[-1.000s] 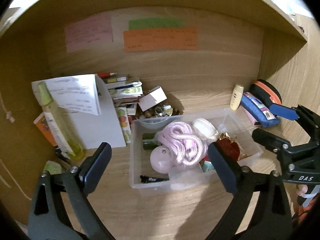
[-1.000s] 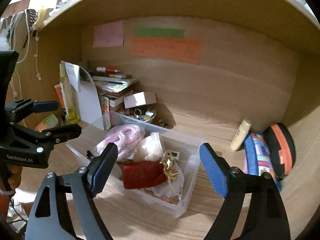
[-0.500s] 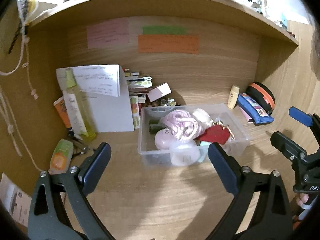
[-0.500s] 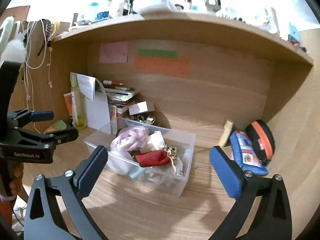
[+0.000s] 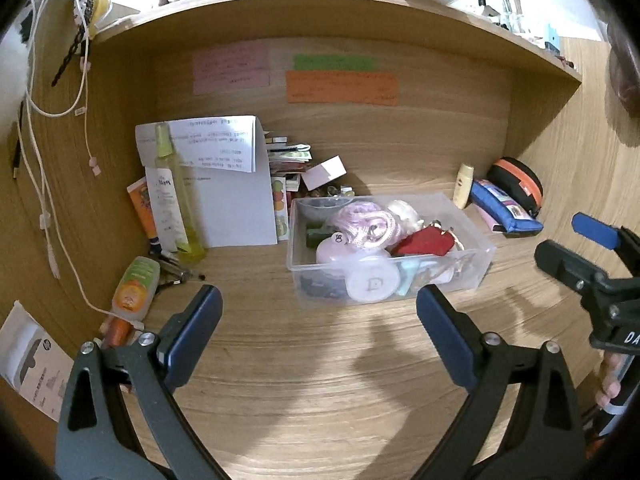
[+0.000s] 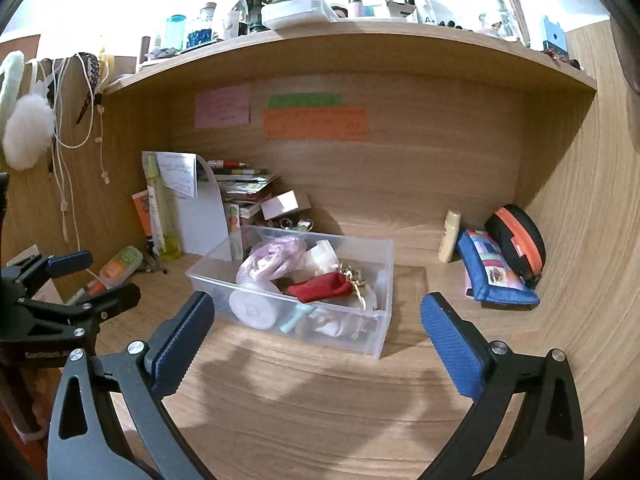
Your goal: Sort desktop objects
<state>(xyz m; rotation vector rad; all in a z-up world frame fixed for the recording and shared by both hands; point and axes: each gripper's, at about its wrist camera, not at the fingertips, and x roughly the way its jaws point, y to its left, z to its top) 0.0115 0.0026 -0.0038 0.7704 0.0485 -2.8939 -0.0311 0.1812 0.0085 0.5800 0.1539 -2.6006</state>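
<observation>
The clear bin [image 5: 390, 276], filled with small items, is set mid-desk. Both the left gripper [image 5: 318, 320] and right gripper [image 6: 316, 334] are held apart, empty, near it.

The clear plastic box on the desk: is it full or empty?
Full. The clear plastic box has no lid and holds a pink cord, a red pouch and other small things.

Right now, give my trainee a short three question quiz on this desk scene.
1. True or false: the red pouch lies inside the clear bin.
2. What stands against the back wall just left of the blue pencil case: A, a cream tube; B, a mug?
3. Fill in: the right gripper has its jaws ____, with nothing between them.

Key: 1 true; 2 A; 3 open.
</observation>
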